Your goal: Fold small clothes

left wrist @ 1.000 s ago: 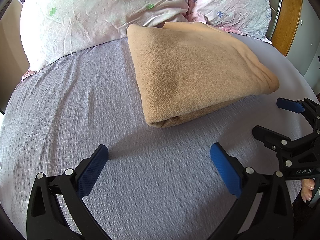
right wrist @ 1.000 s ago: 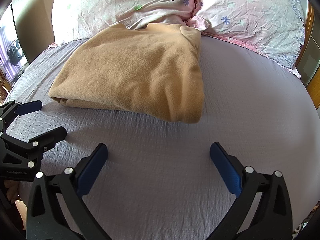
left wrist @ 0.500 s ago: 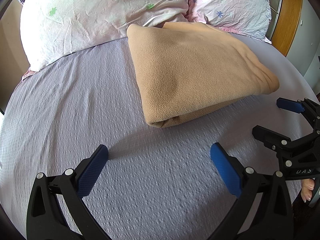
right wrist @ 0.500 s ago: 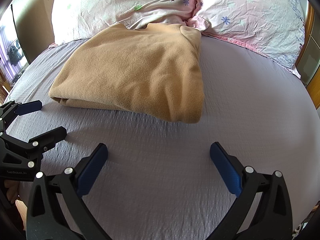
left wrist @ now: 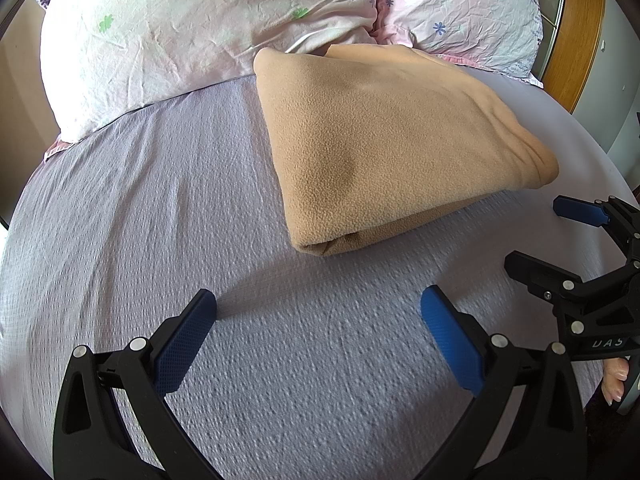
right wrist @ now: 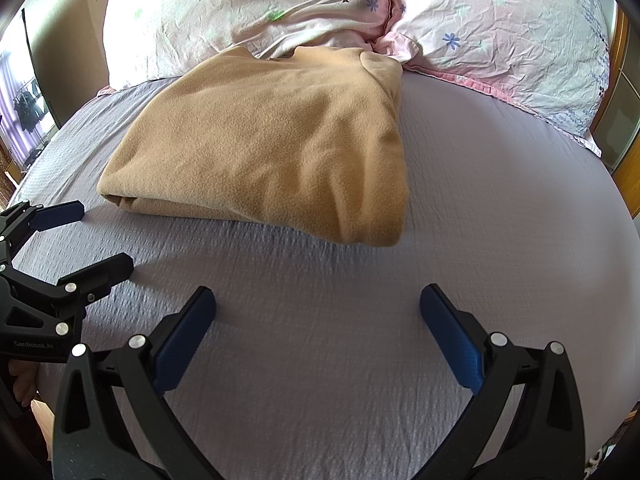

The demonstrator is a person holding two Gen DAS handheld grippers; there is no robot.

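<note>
A tan fleece garment (left wrist: 384,140) lies folded into a thick rectangle on the lilac bedsheet (left wrist: 140,208), its far end against the pillows. It also shows in the right wrist view (right wrist: 272,148). My left gripper (left wrist: 318,312) is open and empty, hovering over the sheet just short of the garment's near corner. My right gripper (right wrist: 318,308) is open and empty, over the sheet in front of the garment's near edge. Each gripper shows in the other's view: the right one (left wrist: 540,236) at the right edge, the left one (right wrist: 96,240) at the left edge.
Two pale pink flowered pillows (left wrist: 192,28) (left wrist: 460,4) lie at the head of the bed. A wooden headboard or door frame (left wrist: 576,32) stands at the far right. The sheet (right wrist: 500,200) stretches right of the garment. A window area (right wrist: 20,112) shows at the far left.
</note>
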